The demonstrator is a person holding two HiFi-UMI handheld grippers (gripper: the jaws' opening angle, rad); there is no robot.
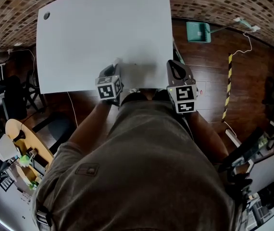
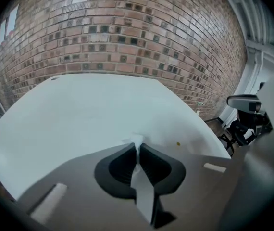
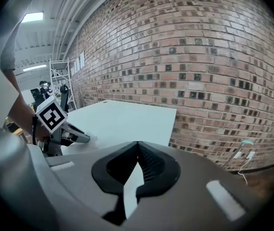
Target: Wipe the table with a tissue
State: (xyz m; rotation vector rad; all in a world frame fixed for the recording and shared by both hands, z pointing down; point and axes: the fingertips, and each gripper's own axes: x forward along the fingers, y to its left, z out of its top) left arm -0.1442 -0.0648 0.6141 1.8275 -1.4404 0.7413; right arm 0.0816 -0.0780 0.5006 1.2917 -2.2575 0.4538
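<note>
1. A person (image 1: 142,167) in a grey shirt stands at the near edge of a white table (image 1: 103,28), seen from above, with a gripper in each hand.
2. The left gripper (image 1: 116,65) sits low over the table's near edge. Its jaws are clamped on a white tissue (image 2: 137,139), whose crumpled tip sticks out past the fingertips just above the tabletop.
3. From overhead, the tissue (image 1: 117,60) shows as a small white tuft at the left gripper's front, near the middle of the near edge.
4. The right gripper (image 1: 174,67) is held at the table's near right corner, well apart from the tissue. Its jaws are pressed together with nothing between them (image 3: 138,144).
5. The right gripper view takes in the left gripper (image 3: 77,137) and its marker cube at the left, over the table (image 3: 122,117).
6. A small dark spot (image 1: 46,16) marks the table's far left corner.
7. A brick wall (image 2: 127,32) runs behind the table.
8. A teal dustpan (image 1: 198,31) lies on the wooden floor (image 1: 209,71) off the table's right side.
</note>
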